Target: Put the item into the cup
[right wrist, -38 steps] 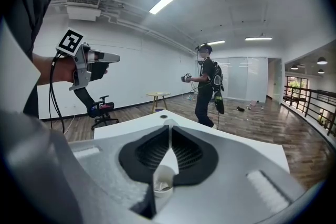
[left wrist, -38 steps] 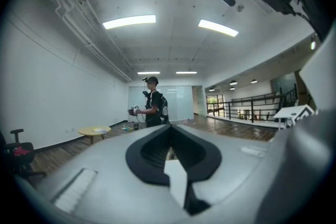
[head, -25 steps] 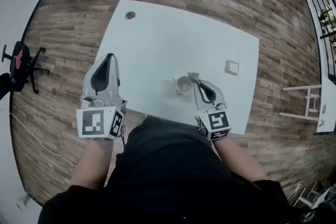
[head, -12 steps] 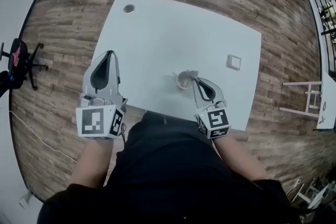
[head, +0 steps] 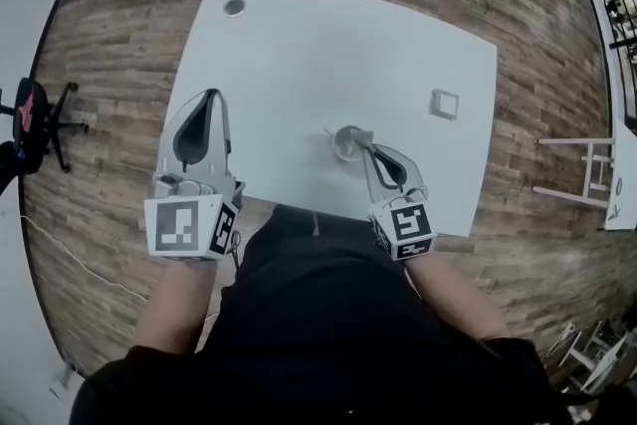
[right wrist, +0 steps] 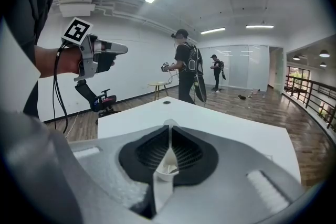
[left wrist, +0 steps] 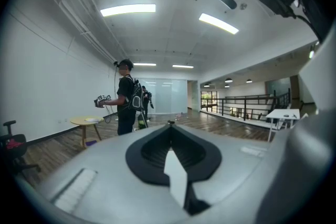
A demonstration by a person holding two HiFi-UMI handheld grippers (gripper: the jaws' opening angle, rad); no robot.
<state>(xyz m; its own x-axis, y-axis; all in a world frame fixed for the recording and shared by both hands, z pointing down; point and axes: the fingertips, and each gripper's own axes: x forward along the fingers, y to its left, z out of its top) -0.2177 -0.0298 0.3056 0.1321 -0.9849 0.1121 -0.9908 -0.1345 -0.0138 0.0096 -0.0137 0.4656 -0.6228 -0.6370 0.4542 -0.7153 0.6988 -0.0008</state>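
1. Pinching a small pale thin item [right wrist: 169, 124] at its tips, the right gripper [head: 362, 137] is pressing its jaws together on it. Only an edge of the item is showing past the tips, and I cannot tell what it is.
2. The right gripper's tips are hanging just over the right side of a small white round cup [head: 343, 146]. The cup is standing upright on the white rectangular bench [head: 299, 65], near the front edge. In the right gripper view it is showing through the gap under the jaws.
3. The left gripper [head: 210, 96] is hovering at the bench's left front edge, well apart from the cup. Its jaws are lying together with nothing between them.
4. A small white square plate [head: 444, 103] is lying flat on the bench, to the right of the cup and apart from it.
5. A round grey cover [head: 234, 7] is sitting near the far left corner of the bench.
6. A person in dark clothes [right wrist: 185, 71] is standing on the brown wooden floor [head: 119, 45] beyond the bench.
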